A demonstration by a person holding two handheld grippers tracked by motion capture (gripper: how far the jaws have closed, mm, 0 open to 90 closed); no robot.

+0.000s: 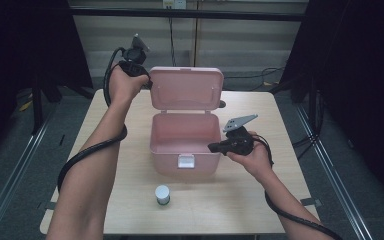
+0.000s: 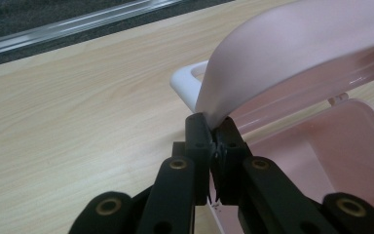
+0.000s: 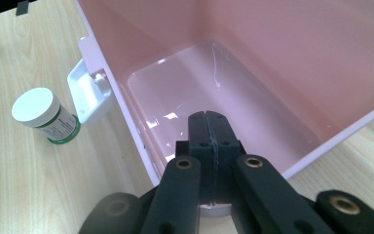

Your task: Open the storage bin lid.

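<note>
A pink plastic box (image 1: 182,145) stands open in the middle of the table, its lid (image 1: 186,87) raised upright at the back. My left gripper (image 1: 147,79) is at the lid's upper left corner. In the left gripper view its jaws (image 2: 213,127) are shut on the lid's curved edge (image 2: 292,53). My right gripper (image 1: 212,147) rests at the box's right front rim. In the right gripper view its jaws (image 3: 209,122) are shut with nothing between them, over the empty pink inside (image 3: 253,68). A small white-capped jar with a green label (image 1: 162,195) (image 3: 44,114) stands in front of the box.
The box has a white latch (image 1: 186,161) (image 3: 88,90) on its front wall and a white handle (image 2: 187,83) behind the lid. The wooden table (image 1: 280,190) has bare room left and right of the box. Dark curtains and metal floor rails flank the table.
</note>
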